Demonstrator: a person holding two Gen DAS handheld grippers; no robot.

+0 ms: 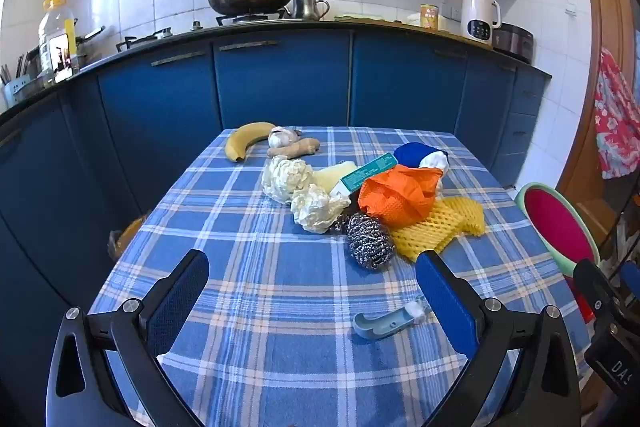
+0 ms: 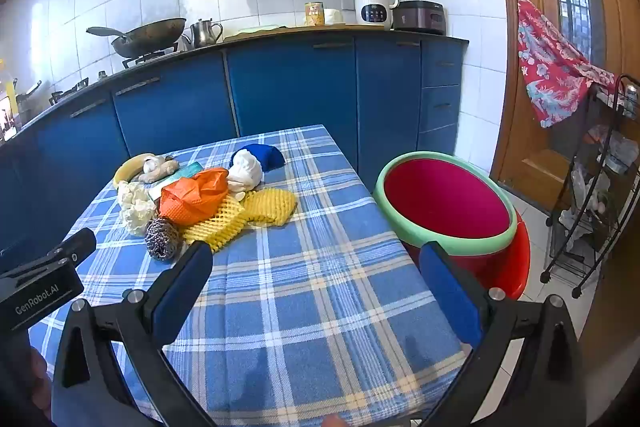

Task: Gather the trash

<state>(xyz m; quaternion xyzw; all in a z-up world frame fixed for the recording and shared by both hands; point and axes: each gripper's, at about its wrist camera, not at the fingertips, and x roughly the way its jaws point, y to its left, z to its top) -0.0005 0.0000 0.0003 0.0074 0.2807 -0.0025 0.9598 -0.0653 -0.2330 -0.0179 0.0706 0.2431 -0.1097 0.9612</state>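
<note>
Both grippers hover over the near end of the worktop point(image 1: 256, 307), angled down at its blue plaid cloth, and neither has anything yet. The left gripper point(image 1: 312, 295) has its fingers spread wide with only bare cloth between them; the right gripper point(image 2: 316, 287) is just as wide and just as empty. That looks like a ready stance: jaws open so either one can drop straight onto a piece.

The trash sits in a heap past the middle of the worktop, towards the far edge. Two crumpled paper balls point(image 1: 304, 191) lie touching each other, white and crinkled, light stuff that should squash easily in a grip. Just beside them is a steel scourer point(image 1: 368, 241), grey and springy, the nearest piece to the left gripper. Behind it an orange net bag point(image 1: 396, 197) rests on yellow foam netting point(image 1: 444, 223), and a teal carton point(image 1: 366, 175) pokes out under the bag. Further back sit blue and white wads point(image 1: 424, 157).

At the far left corner a banana point(image 1: 246, 139), garlic point(image 1: 282, 137) and ginger point(image 1: 294, 148) cluster together; I'd judge those are food to leave.

A small blue clip point(image 1: 382, 323) lies alone near the left gripper's right finger.

Off the worktop's right edge stands a red basin point(image 2: 448, 203) with a green rim, probably the drop spot, handy for the right gripper.
</note>
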